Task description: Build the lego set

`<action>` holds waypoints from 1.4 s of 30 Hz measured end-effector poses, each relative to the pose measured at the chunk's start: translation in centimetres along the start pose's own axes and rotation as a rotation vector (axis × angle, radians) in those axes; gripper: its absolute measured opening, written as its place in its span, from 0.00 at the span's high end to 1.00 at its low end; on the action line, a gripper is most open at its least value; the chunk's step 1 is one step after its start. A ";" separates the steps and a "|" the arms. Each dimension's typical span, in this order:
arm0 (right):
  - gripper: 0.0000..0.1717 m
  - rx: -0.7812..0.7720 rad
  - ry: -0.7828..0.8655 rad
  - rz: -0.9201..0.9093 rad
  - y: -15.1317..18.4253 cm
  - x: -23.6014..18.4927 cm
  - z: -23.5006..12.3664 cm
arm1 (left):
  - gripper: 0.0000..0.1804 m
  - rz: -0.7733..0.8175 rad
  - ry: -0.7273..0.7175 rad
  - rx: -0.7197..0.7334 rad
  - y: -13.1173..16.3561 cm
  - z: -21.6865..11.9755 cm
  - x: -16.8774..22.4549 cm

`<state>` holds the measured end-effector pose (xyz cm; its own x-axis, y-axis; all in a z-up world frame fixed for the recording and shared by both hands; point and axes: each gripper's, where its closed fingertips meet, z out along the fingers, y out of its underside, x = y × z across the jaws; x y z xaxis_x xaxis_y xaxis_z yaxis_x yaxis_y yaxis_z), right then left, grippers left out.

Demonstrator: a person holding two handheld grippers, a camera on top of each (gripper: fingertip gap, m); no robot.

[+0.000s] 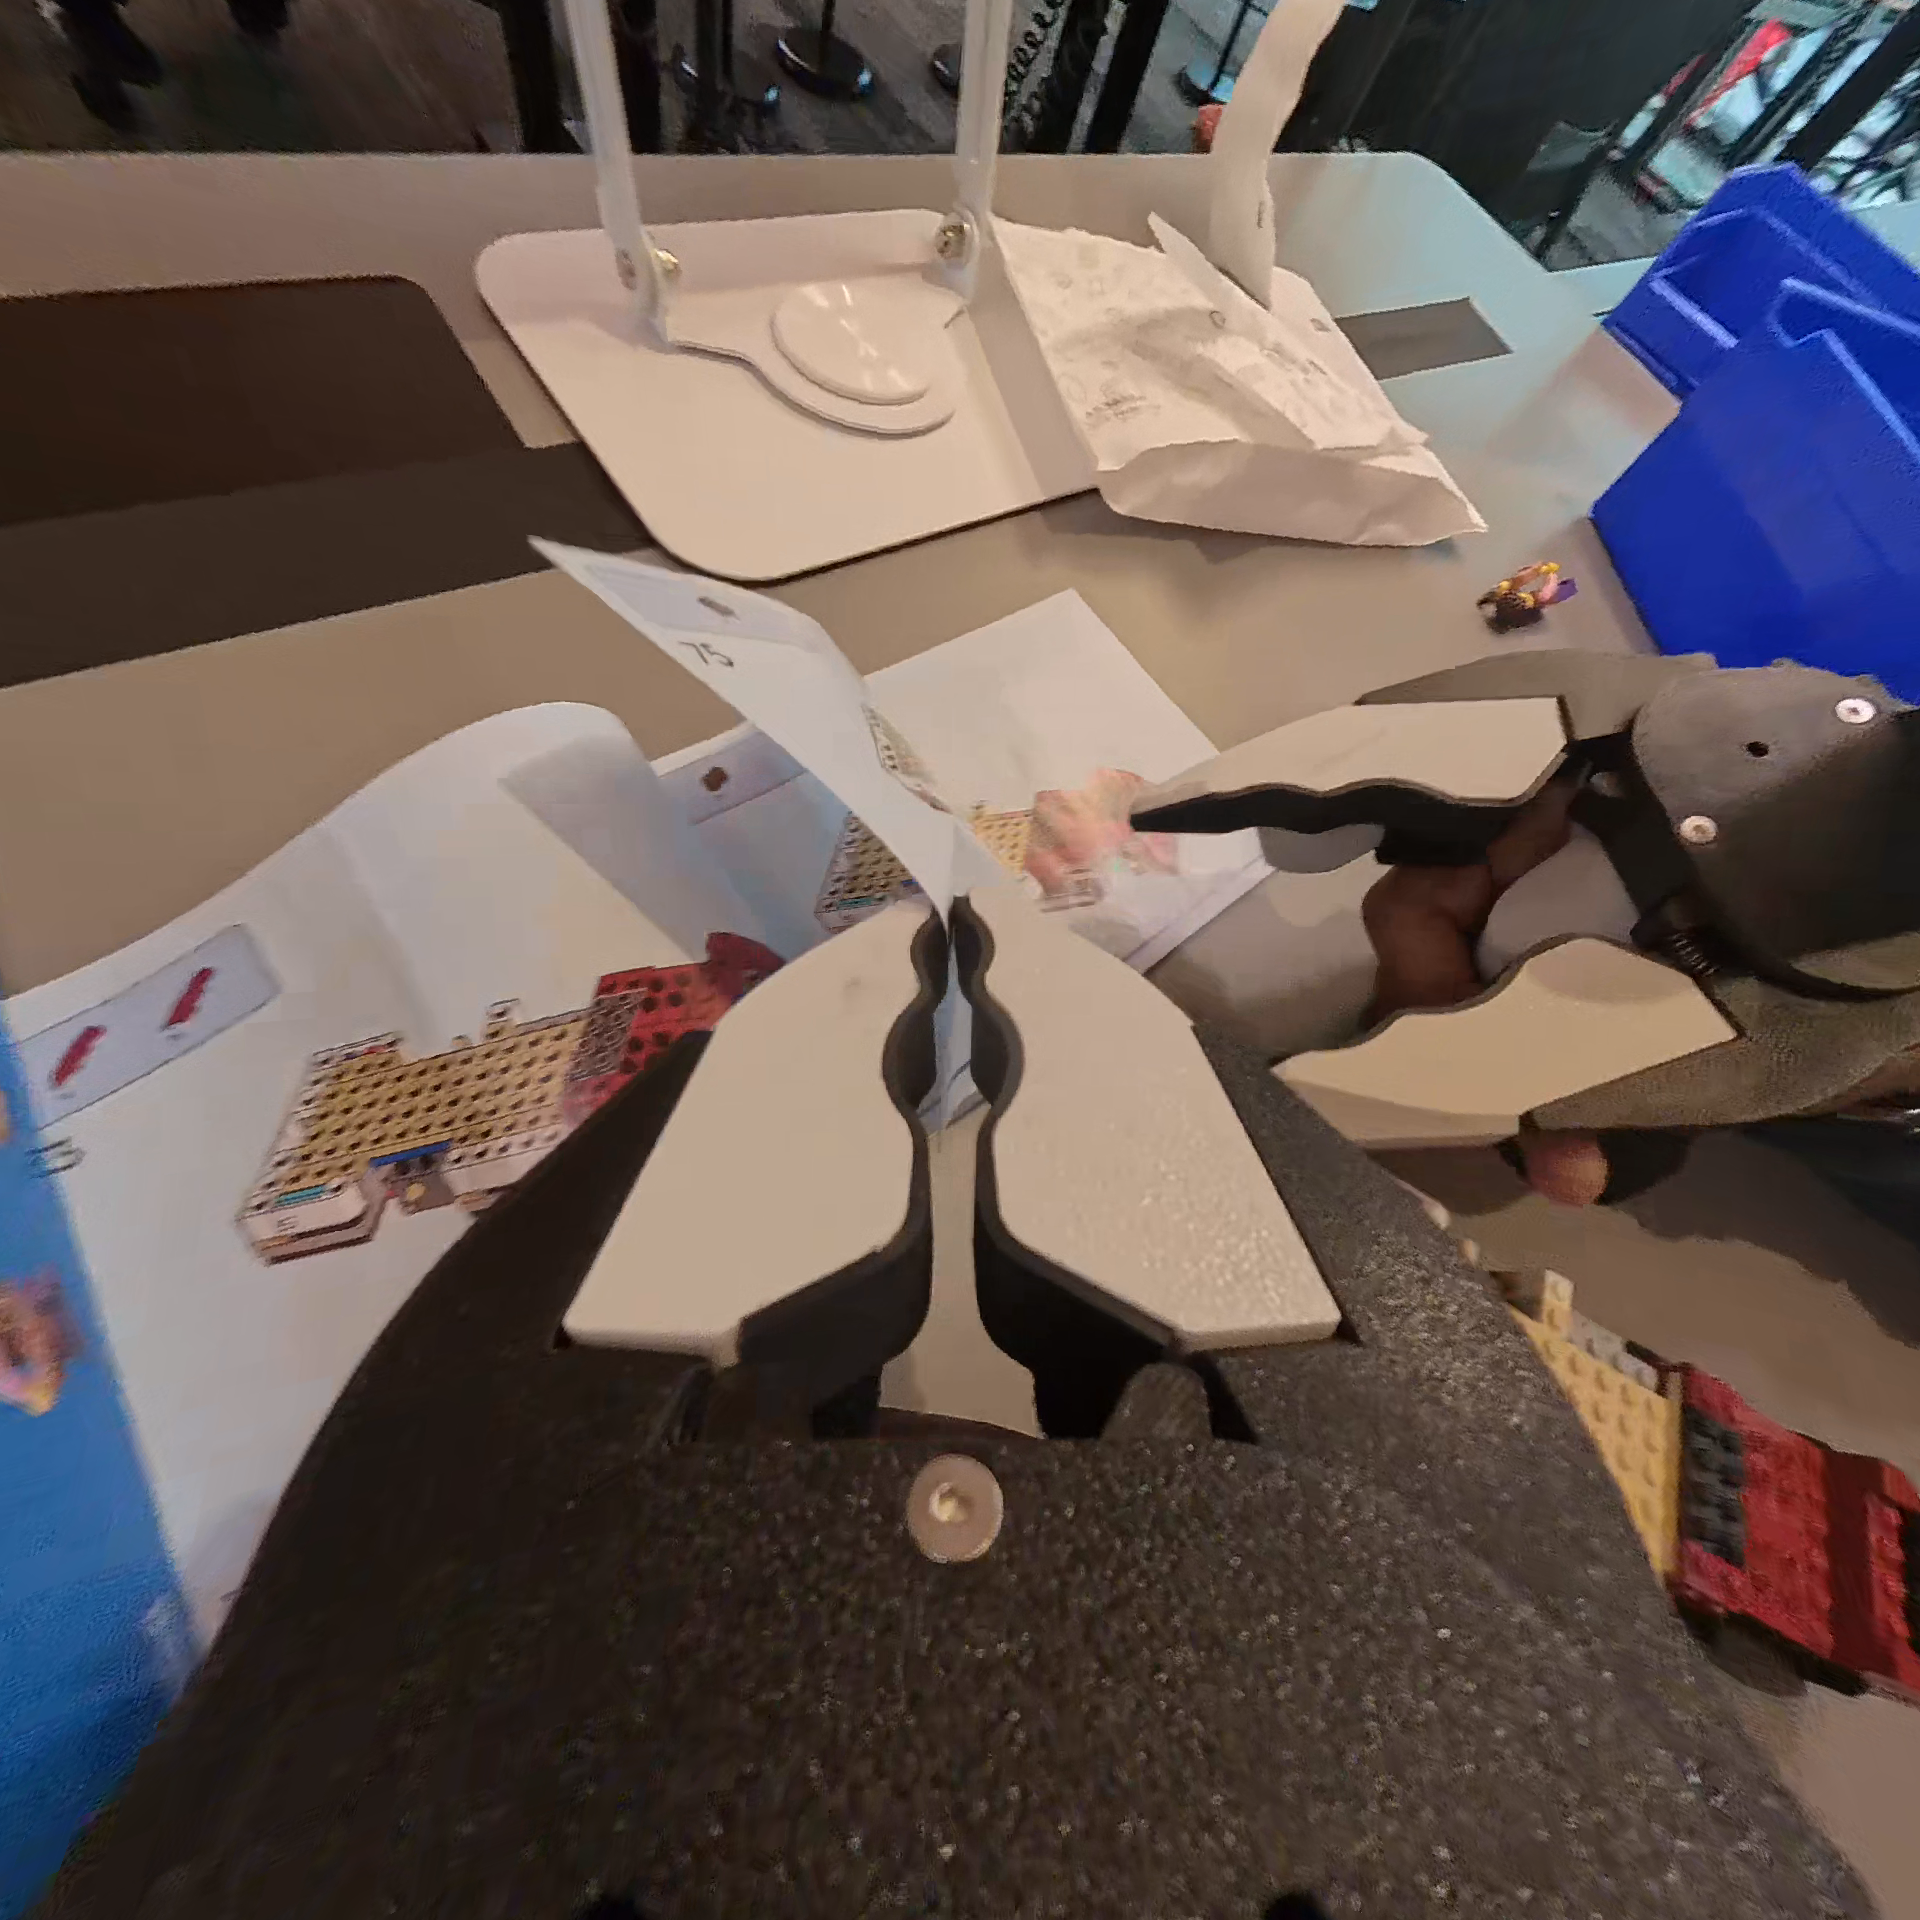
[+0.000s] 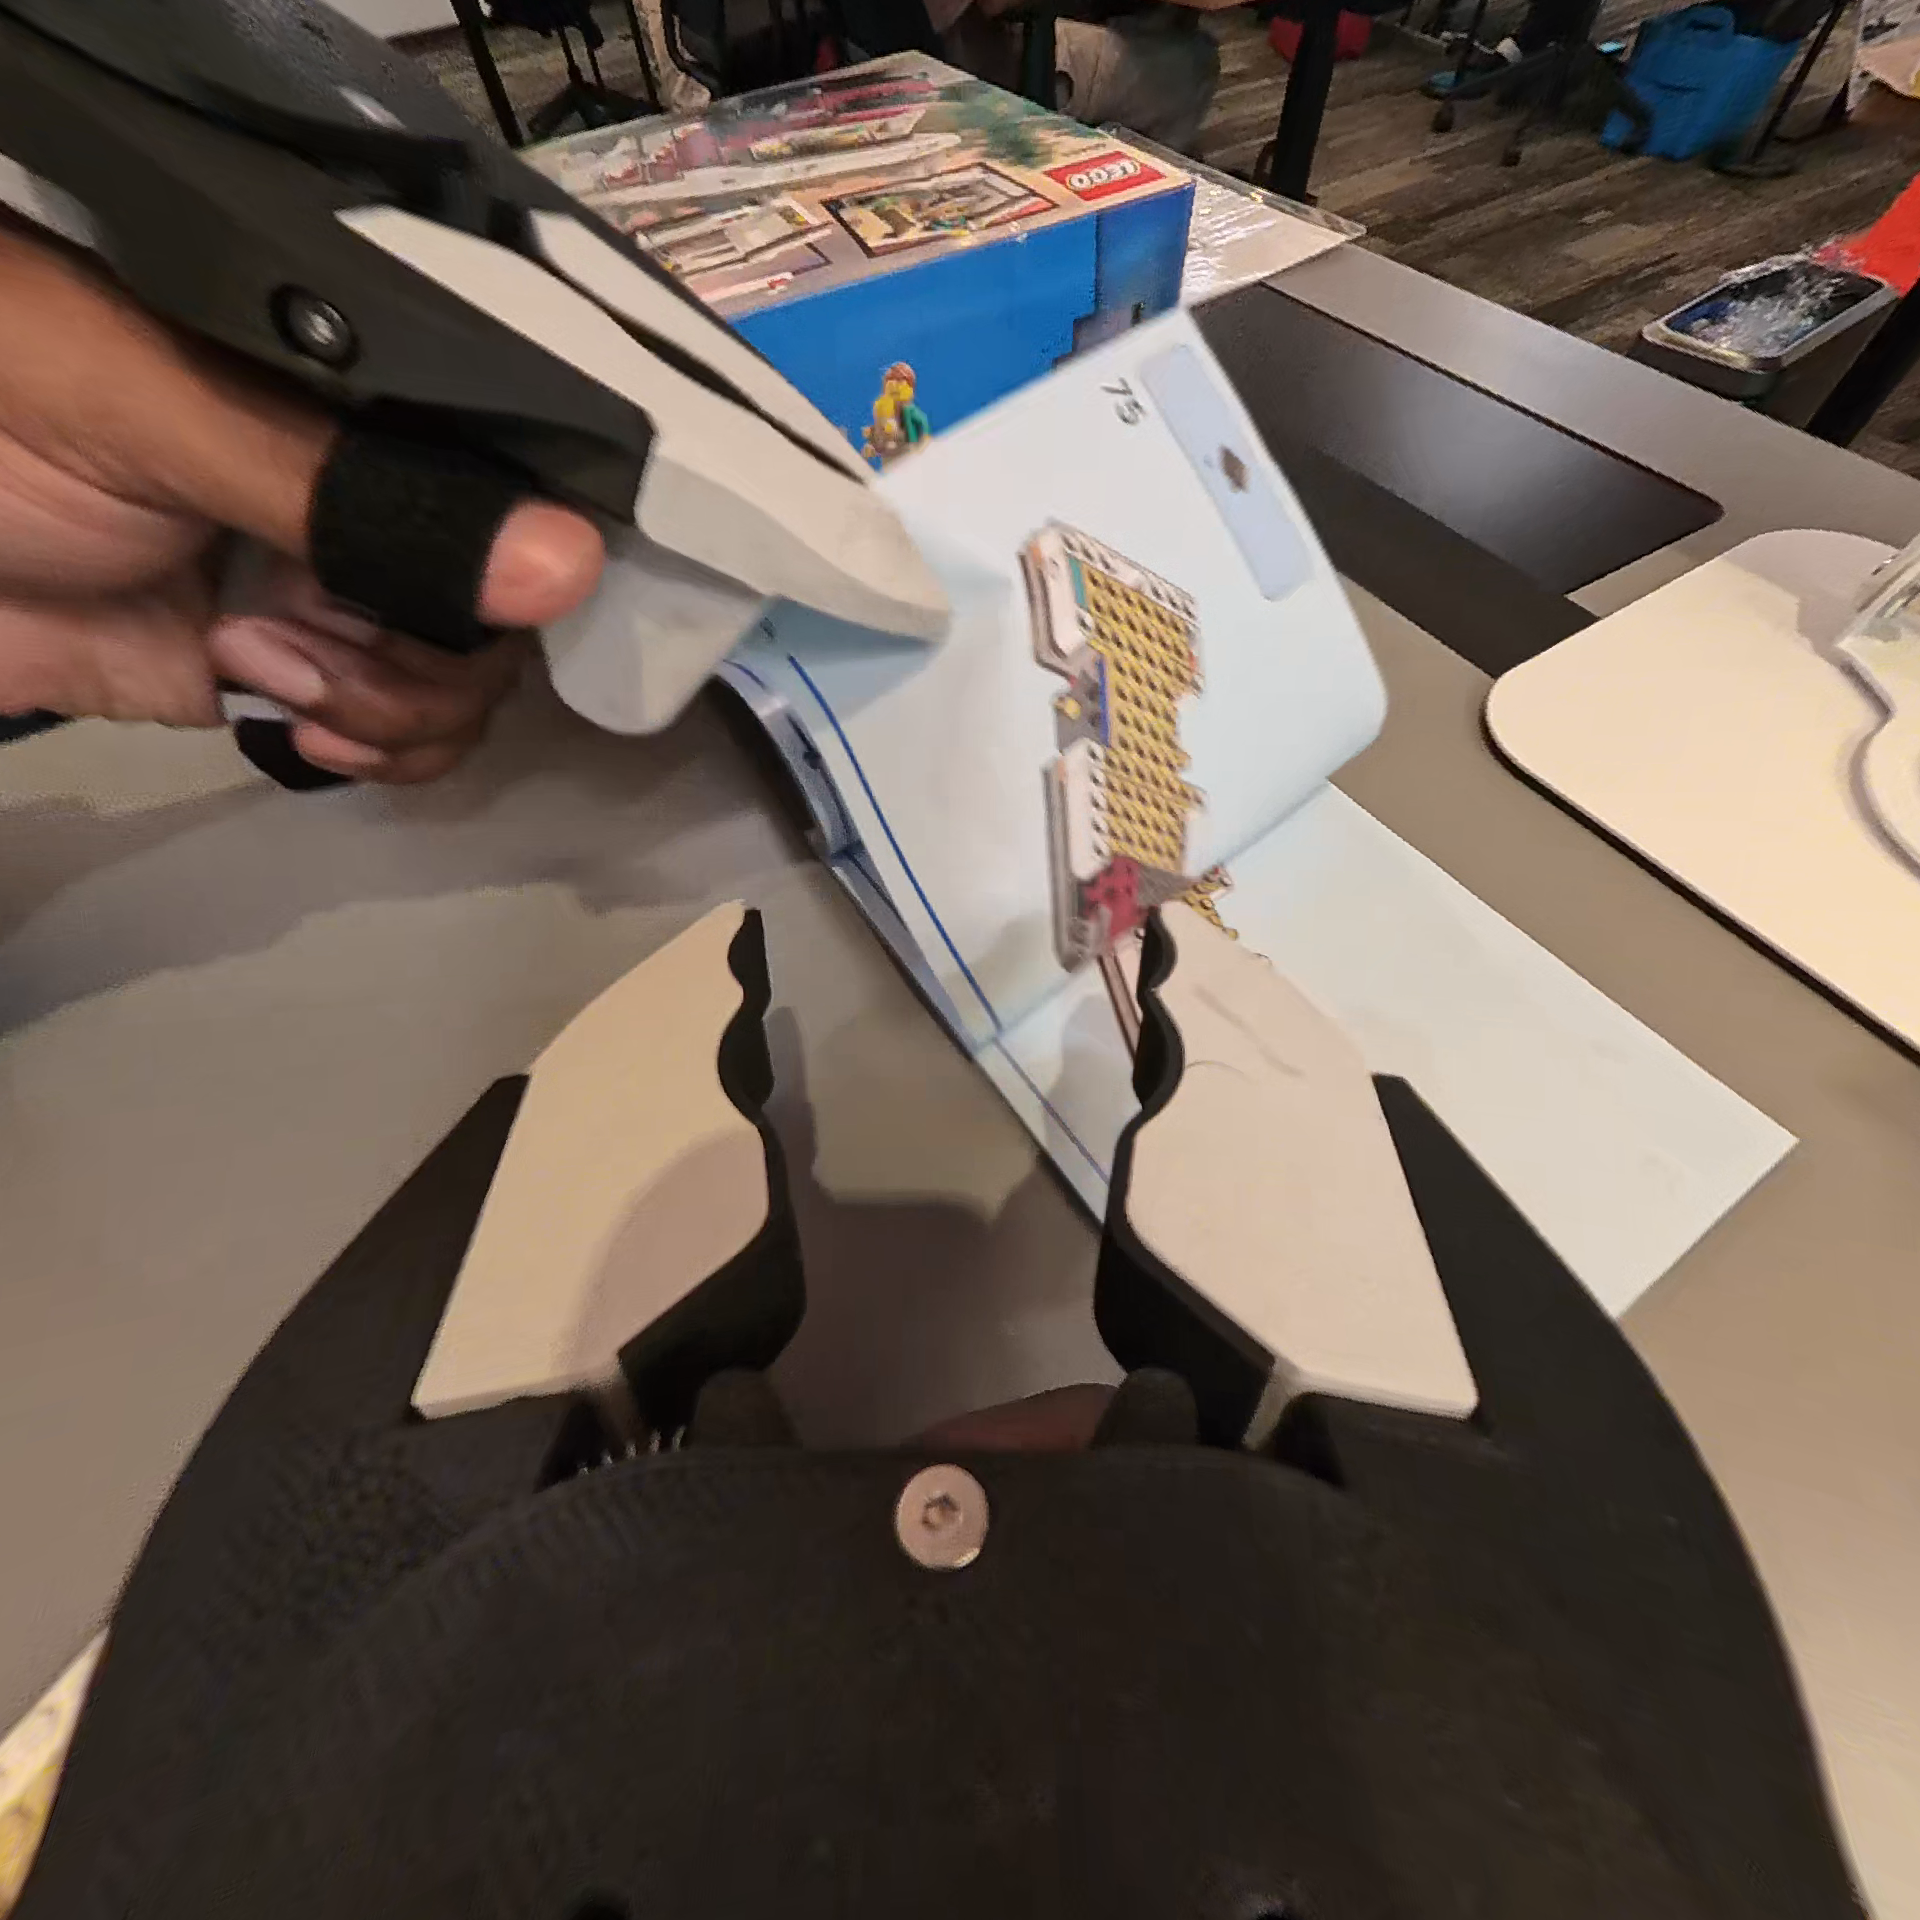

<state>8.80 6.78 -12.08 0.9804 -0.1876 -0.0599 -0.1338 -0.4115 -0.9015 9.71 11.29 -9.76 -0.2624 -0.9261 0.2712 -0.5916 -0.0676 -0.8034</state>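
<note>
Each gripper has a broad black body with a coarse, pebbled surface, rounded like a shell, and a single silver hex-socket screw (image 2: 940, 1517) set on its midline. From it reach two pale grey fingers (image 1: 821, 1132) with flat, faintly speckled faces and black inner pads cut in a wavy, scalloped outline. On the right gripper (image 1: 1205, 935) two more small silver screws dot the side of its casing (a short coiled spring shows beside them). The hand (image 2: 239, 582) wears black fabric finger sleeves that leave the fingertips bare.
</note>
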 end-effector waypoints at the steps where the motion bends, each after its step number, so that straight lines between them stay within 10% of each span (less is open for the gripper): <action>1: 0.60 -0.012 0.009 -0.009 0.2 0.2 0.0 | 0.99 0.021 -0.034 0.003 -0.1 -0.6 -0.5; 42: 0.69 -0.261 0.184 -0.182 2.4 3.5 3.5 | 0.89 0.063 -0.356 -0.060 3.0 -5.8 -8.4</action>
<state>12.40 8.29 -15.91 0.9522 -0.2381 0.1912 -0.0151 -0.6620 -0.7494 5.69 21.00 -11.32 -0.0244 -0.9996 0.0122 -0.6295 0.0059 -0.7770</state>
